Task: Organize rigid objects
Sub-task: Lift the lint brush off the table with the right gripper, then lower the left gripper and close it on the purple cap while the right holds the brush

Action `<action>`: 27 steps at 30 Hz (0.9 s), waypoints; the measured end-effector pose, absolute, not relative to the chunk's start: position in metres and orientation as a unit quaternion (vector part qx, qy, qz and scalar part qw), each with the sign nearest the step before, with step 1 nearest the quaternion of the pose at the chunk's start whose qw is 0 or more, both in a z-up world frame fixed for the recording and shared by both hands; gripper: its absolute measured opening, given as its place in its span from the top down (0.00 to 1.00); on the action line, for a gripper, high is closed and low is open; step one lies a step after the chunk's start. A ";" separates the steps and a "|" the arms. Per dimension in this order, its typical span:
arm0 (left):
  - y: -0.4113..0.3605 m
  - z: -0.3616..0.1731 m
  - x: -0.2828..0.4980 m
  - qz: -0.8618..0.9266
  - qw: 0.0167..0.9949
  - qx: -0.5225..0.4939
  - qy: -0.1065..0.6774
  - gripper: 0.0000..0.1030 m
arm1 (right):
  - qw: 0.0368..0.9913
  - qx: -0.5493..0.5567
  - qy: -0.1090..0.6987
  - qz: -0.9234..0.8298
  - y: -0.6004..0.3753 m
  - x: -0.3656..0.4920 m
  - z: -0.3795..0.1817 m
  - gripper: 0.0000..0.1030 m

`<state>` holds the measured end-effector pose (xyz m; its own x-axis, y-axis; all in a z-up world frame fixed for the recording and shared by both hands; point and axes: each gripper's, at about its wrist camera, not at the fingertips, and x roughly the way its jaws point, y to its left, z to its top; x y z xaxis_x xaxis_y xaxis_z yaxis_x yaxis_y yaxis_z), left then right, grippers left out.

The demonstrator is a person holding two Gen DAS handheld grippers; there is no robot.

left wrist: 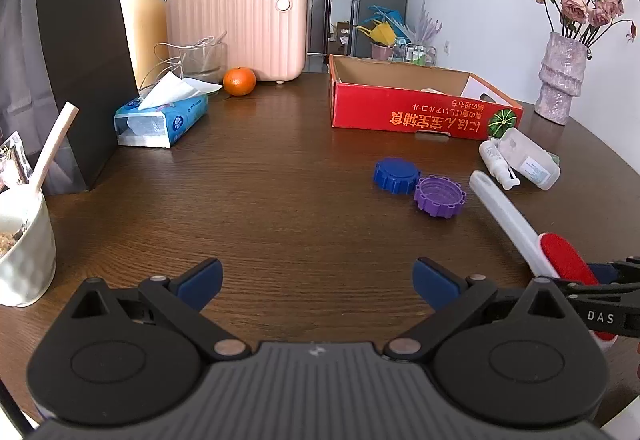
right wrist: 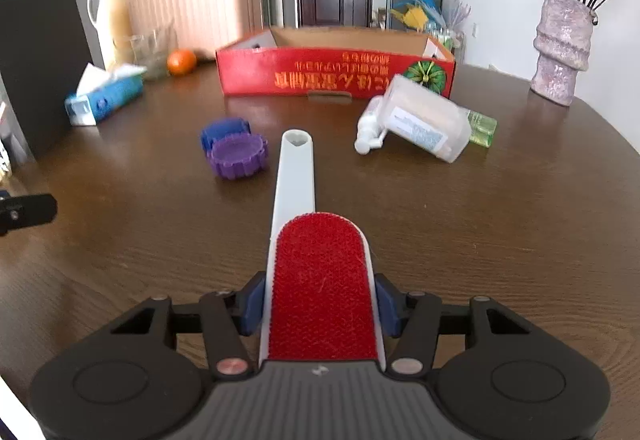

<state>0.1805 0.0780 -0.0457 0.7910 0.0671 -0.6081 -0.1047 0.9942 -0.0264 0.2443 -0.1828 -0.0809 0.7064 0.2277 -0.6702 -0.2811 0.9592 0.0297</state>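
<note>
Red-faced lint brush (right wrist: 320,280), white handle: lying on wooden surface (right wrist: 480,220), head clamped between right tool (right wrist: 320,306) pads. Left tool (left wrist: 318,282): jaws apart, nothing between them.

Worktop (right wrist: 500,224): dark wood grain, slight sheen. Lint brush (right wrist: 320,280): smooth white plastic, rough red pile. Box (right wrist: 336,74): glossy printed cardboard.

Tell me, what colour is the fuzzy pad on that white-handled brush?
Red; the brush pad shows best in the right wrist view.
</note>
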 end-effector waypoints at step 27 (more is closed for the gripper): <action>0.022 -0.047 0.250 0.034 0.942 -0.008 0.335 0.00 | 0.947 -0.020 0.279 0.158 -0.209 0.292 -0.046 0.47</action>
